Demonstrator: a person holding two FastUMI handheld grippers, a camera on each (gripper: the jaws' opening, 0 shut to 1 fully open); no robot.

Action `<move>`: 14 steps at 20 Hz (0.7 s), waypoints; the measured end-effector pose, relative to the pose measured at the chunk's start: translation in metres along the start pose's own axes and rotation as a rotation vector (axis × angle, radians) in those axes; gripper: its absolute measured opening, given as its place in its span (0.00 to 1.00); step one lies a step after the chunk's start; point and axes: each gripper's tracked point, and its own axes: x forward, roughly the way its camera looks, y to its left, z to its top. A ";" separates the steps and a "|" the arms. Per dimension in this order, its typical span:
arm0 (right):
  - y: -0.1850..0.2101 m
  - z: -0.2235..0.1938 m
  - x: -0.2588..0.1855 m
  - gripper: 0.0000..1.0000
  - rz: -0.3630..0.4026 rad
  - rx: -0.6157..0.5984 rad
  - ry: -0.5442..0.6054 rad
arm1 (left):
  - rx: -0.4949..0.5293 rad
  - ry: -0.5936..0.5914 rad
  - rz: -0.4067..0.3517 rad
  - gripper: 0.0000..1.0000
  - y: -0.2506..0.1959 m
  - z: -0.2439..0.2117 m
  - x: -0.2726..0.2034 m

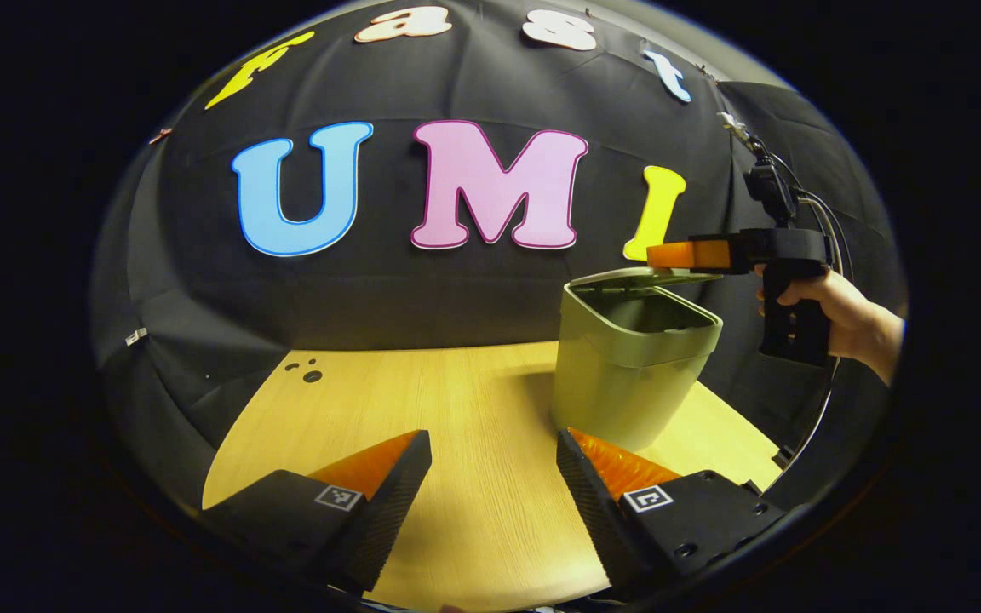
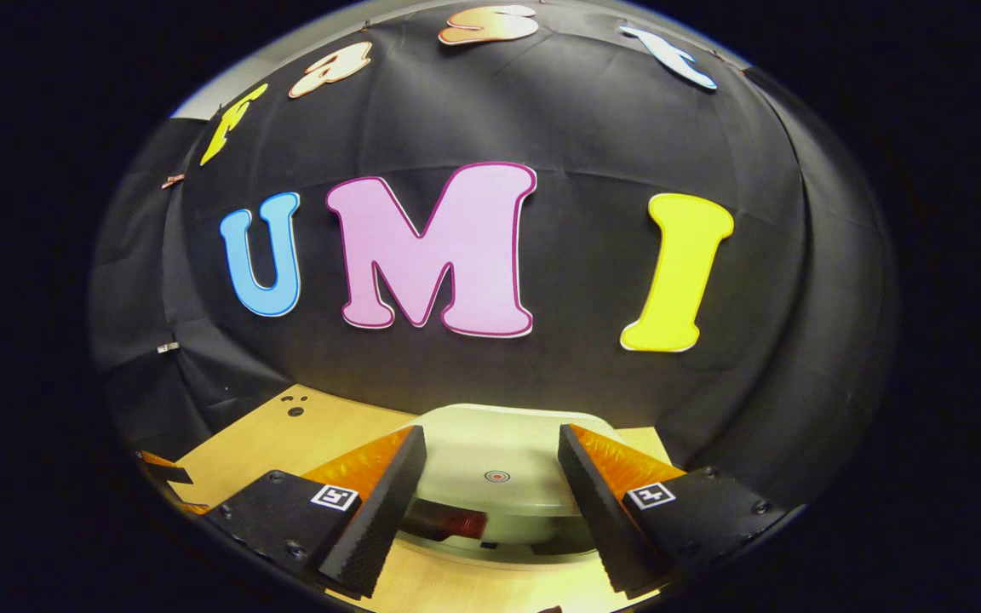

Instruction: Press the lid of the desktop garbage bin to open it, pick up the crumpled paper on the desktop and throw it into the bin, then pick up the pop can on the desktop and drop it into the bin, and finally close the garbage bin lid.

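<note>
In the left gripper view, the left gripper (image 1: 494,472) is at the bottom, and its jaws are wide apart with nothing between them. Under them is the light wooden tabletop (image 1: 422,392). A little farther off, to the right, the green garbage bin (image 1: 627,375) stands upright on the tabletop. Its lid (image 1: 644,277) is lifted up and almost flat over the top, so you can look into the dark inside. The right gripper (image 1: 682,254) is just above the lid, pointing sideways over it. A hand (image 1: 840,311) holds its dark handle. From here I cannot tell if it touches the lid.

In the right gripper view, the right gripper's own jaws are wide apart too, holding nothing. The pale lid (image 2: 499,464) lies right below and between them. It has a small red ring mark (image 2: 497,476) on it. Under the lid, something reddish (image 2: 456,521) sits in the dark of the bin, too unclear to name. Behind it all hangs the black cloth wall (image 2: 584,128).
</note>
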 end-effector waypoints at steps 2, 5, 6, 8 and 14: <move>-0.002 -0.010 0.001 0.98 0.000 0.006 0.020 | -0.001 0.003 0.001 0.95 0.001 -0.001 0.000; -0.005 -0.025 0.001 0.98 -0.006 0.006 0.045 | -0.008 0.006 0.005 0.95 0.002 -0.002 0.000; -0.006 -0.031 0.001 0.98 -0.007 0.009 0.060 | -0.009 0.006 0.006 0.95 0.003 -0.003 -0.001; -0.006 -0.044 0.002 0.98 -0.007 0.015 0.090 | -0.008 0.006 0.010 0.95 0.005 -0.003 -0.001; -0.006 -0.052 0.002 0.99 0.003 0.011 0.111 | -0.016 0.004 0.013 0.95 0.005 -0.003 0.001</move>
